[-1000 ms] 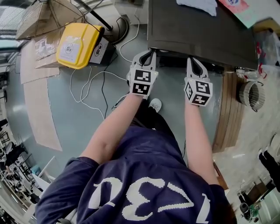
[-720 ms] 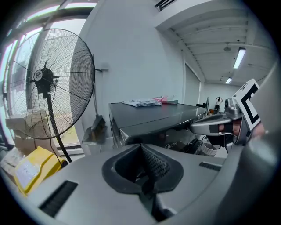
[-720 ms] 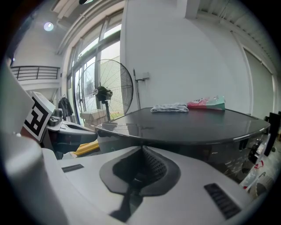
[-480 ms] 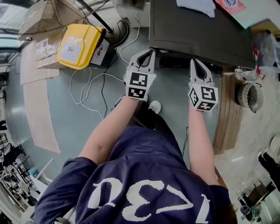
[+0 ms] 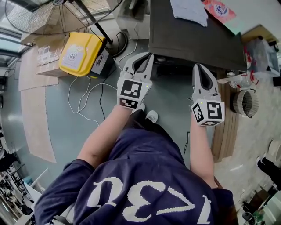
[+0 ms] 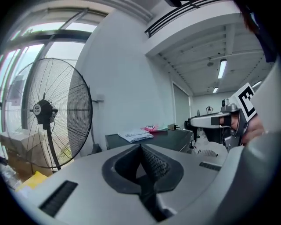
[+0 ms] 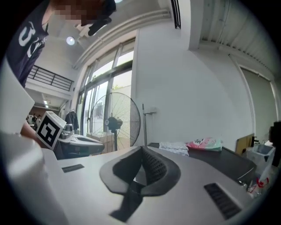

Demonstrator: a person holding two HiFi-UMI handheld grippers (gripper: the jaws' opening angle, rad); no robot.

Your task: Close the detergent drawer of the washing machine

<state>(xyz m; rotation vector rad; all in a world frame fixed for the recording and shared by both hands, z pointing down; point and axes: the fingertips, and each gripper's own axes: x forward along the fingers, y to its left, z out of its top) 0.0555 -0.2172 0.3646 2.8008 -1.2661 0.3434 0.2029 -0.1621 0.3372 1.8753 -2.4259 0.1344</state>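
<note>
The washing machine (image 5: 193, 37) shows from above as a dark grey top; its front face and the detergent drawer are hidden below the front edge. My left gripper (image 5: 150, 56) is shut and empty, its tips at the machine's front left corner. My right gripper (image 5: 198, 67) is also shut and empty, just in front of the machine's front edge. In the left gripper view the pads (image 6: 151, 160) meet, with the machine top (image 6: 167, 138) beyond. In the right gripper view the pads (image 7: 151, 165) are closed too, and the machine top (image 7: 224, 160) lies ahead.
A white cloth (image 5: 189, 11) and a pink packet (image 5: 219, 9) lie on the machine. A yellow case (image 5: 81, 52), a standing fan (image 6: 44, 110) and loose cables (image 5: 88, 92) are on the floor to the left. A silver duct hose (image 5: 243, 103) and wooden boards (image 5: 226, 127) stand to the right.
Both grippers have risen toward the camera and look larger, and they now sit a little farther apart. Both stayed shut and empty.
</note>
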